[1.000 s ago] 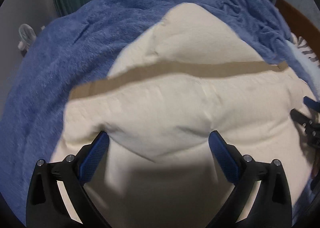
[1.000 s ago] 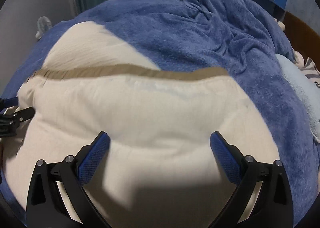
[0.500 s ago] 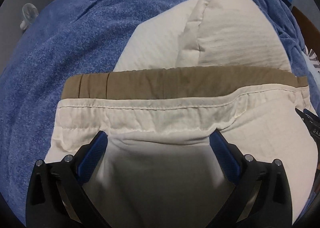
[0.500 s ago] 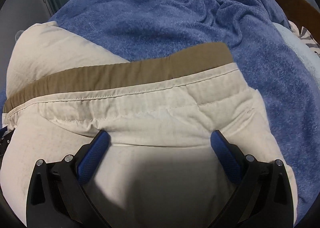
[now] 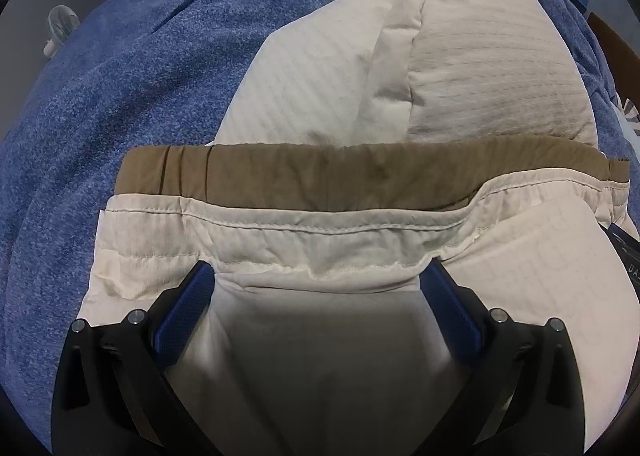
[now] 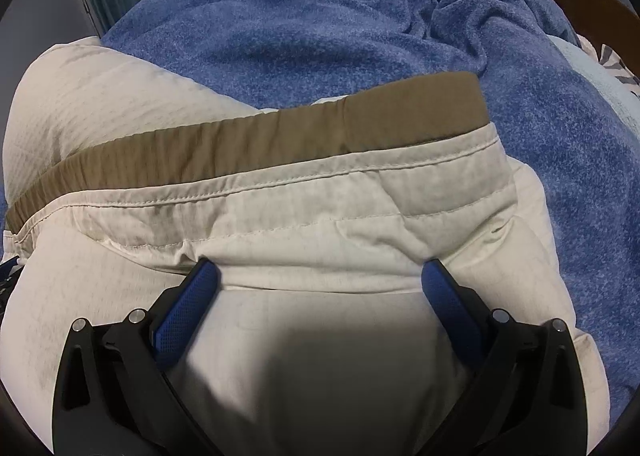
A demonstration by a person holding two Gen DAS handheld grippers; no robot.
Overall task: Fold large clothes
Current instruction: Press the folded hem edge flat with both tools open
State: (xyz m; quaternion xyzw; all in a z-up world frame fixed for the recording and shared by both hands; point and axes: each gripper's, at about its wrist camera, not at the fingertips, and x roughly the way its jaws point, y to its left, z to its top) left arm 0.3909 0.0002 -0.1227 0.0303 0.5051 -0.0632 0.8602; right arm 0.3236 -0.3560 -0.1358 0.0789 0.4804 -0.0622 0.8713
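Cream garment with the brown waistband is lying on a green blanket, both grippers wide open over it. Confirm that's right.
Not quite: the blanket is blue, not green, as the right wrist view shows. The cream garment with the brown waistband does lie on it, with the left gripper and right gripper wide open.

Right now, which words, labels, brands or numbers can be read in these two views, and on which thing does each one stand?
"DA": partial white letters on the right gripper at the edge of the left wrist view; the rest is cut off.
cream garment: no label or print shows.
blue blanket: none.
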